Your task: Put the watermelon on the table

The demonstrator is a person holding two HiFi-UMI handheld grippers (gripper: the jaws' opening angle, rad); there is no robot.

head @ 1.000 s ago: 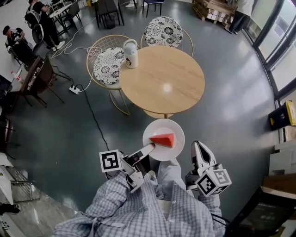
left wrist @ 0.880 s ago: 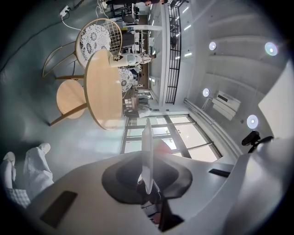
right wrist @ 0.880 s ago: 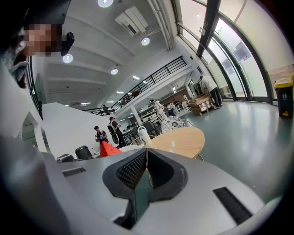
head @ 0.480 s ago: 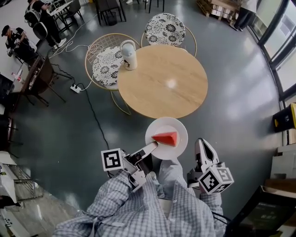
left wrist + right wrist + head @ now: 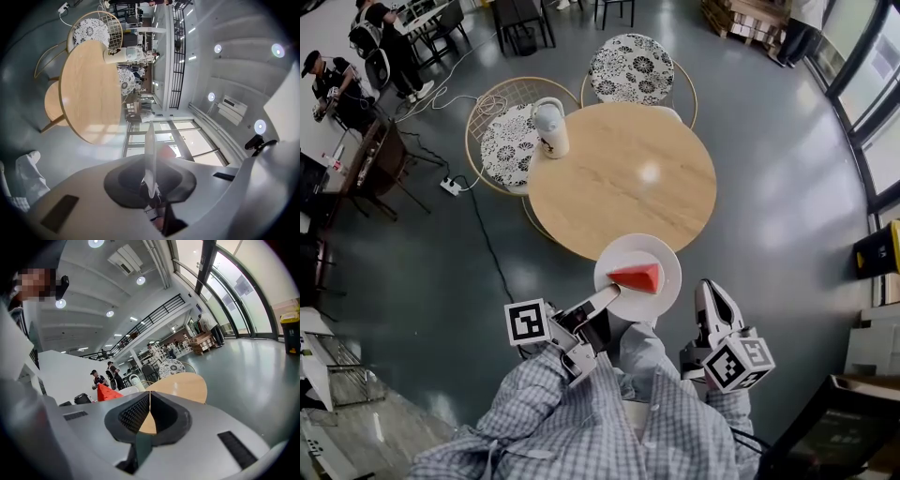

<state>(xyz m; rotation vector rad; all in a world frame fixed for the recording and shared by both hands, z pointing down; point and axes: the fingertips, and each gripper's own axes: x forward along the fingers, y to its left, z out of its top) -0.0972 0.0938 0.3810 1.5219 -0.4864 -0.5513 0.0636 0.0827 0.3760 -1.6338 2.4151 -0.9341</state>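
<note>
A red wedge of watermelon lies on a white plate. My left gripper is shut on the plate's near left rim and holds it level, just at the near edge of the round wooden table. In the left gripper view the plate's rim shows edge-on between the pads. My right gripper hangs to the right of the plate, shut and empty. The right gripper view shows the watermelon at its left and the table ahead.
A white jug stands on the table's far left edge. Two chairs with patterned cushions stand behind the table. A power strip and cable lie on the floor at left. People sit at the far left. A yellow bin stands at right.
Both grippers and the plate have moved forward; the table's near edge, earlier a gap away, now meets the plate's far rim. Jaws look unchanged.
</note>
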